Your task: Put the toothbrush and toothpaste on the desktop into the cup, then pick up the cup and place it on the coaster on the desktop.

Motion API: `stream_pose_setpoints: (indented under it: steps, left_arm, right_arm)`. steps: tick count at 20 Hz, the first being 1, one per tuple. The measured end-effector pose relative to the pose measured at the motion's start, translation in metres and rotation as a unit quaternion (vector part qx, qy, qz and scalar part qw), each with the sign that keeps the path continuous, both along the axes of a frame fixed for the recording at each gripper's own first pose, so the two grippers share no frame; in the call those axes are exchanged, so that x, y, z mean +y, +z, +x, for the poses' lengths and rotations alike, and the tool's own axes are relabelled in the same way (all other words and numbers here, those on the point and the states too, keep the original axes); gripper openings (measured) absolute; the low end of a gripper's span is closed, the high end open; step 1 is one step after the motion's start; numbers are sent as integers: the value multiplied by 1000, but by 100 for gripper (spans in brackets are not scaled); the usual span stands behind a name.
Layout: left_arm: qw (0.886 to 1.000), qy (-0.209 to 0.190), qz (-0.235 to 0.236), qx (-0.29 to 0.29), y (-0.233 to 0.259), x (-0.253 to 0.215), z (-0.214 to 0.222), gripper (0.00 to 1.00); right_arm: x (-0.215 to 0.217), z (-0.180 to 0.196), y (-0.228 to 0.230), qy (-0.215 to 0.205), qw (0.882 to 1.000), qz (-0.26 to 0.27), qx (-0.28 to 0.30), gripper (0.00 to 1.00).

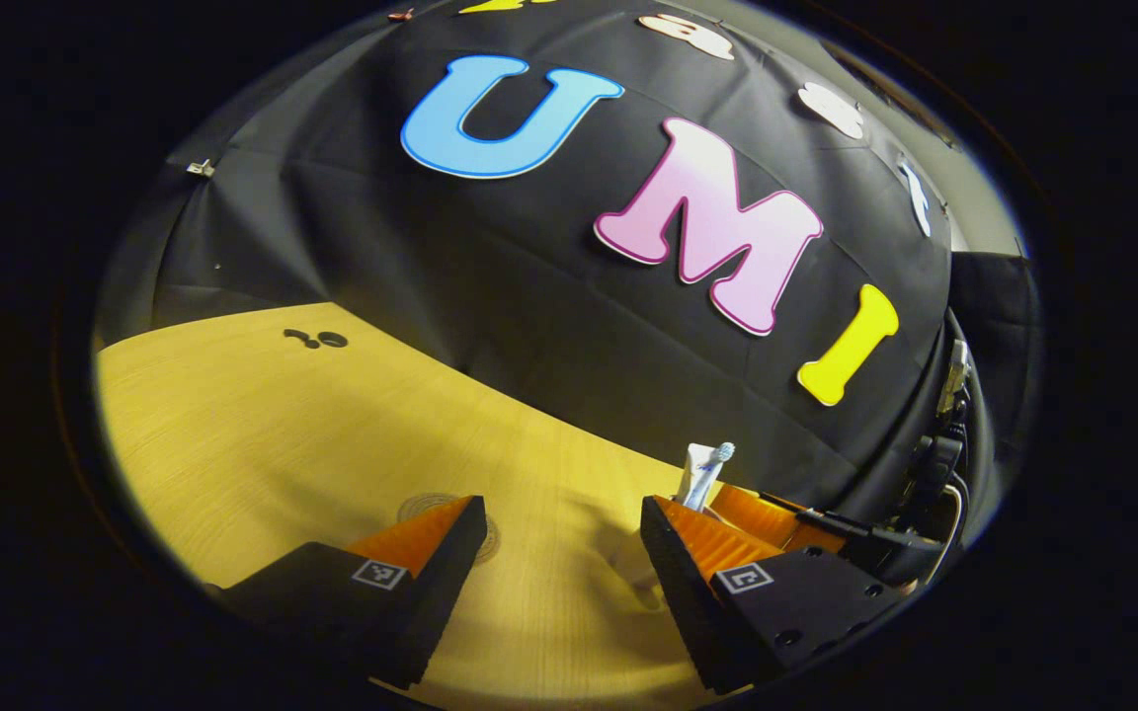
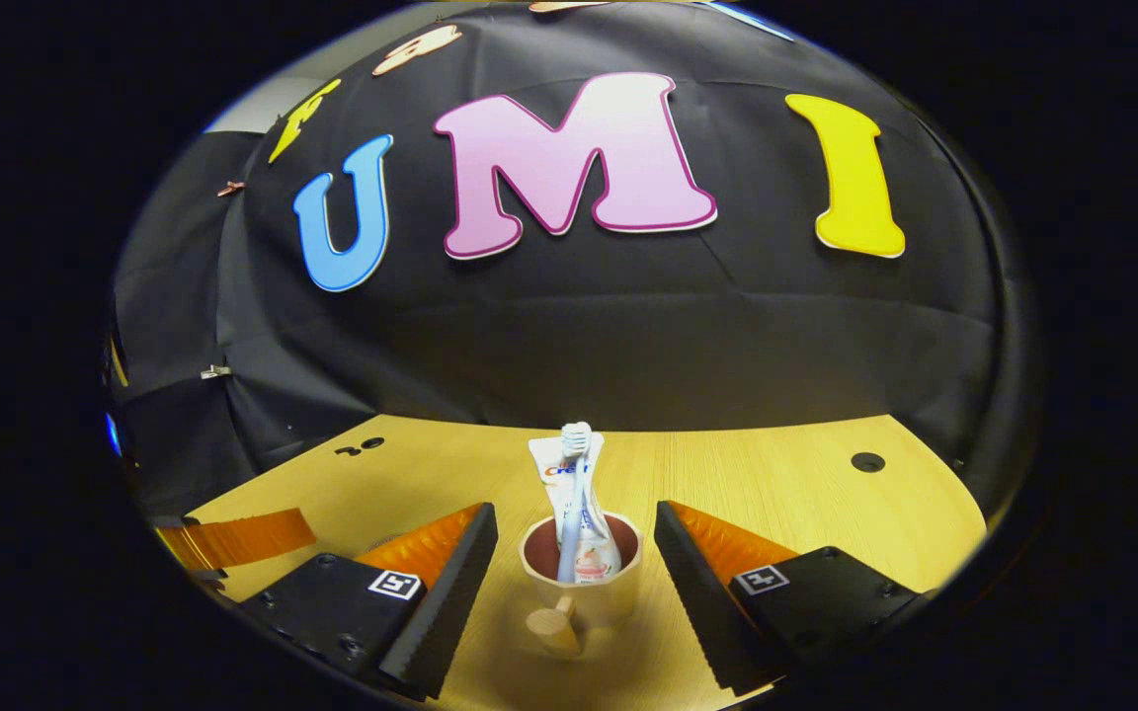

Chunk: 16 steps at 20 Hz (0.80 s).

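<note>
Wooden counter (image 2: 786, 484) | cup (image 2: 581, 578) between right gripper (image 2: 576, 573) fingers, untouched, jaws wide | toothbrush (image 2: 574, 494) + toothpaste (image 2: 559, 469) upright in cup | left gripper (image 1: 561, 568) wide, nothing held | coaster (image 1: 426, 506) behind its finger

Warm overhead light is falling on the wooden desktop (image 2: 776, 484) in both views, leaving it bright yellow, while the black cloth wall (image 2: 628, 336) is staying dim and showing only faint sheen along its creases. Soft shadows are pooling on the desktop (image 1: 569, 592) between the left gripper's fingers (image 1: 441, 563) and around the cup (image 2: 581, 583). The fisheye lens is bending straight edges near the rim, where the picture is darkening and softening; the centre is staying sharp.
</note>
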State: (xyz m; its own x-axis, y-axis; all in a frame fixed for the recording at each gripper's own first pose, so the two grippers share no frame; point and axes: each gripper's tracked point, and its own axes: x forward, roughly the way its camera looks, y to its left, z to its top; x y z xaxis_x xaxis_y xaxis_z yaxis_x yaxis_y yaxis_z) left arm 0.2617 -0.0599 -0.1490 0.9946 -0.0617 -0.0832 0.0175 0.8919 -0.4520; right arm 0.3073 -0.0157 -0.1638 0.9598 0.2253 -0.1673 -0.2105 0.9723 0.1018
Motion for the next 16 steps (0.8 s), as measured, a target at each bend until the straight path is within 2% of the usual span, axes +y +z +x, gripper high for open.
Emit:
stream_pose_setpoints:
  steps: [3,6,10,16]
  left_arm:
    - [1000,23,-1,10,-9,23,-14,98]
    - [999,49,5,22,-19,45,-26,98]
    - [998,65,8,23,-17,63,-43,98]
    - [996,73,15,41,-30,83,-61,98]
  right_arm:
    - [2,0,-6,7,998,17,62,98]
    - [-3,-1,-22,-1,990,30,140,98]
    - [-7,-8,-45,-15,969,54,241,98]
    - [6,-18,-82,-10,936,61,348,98]
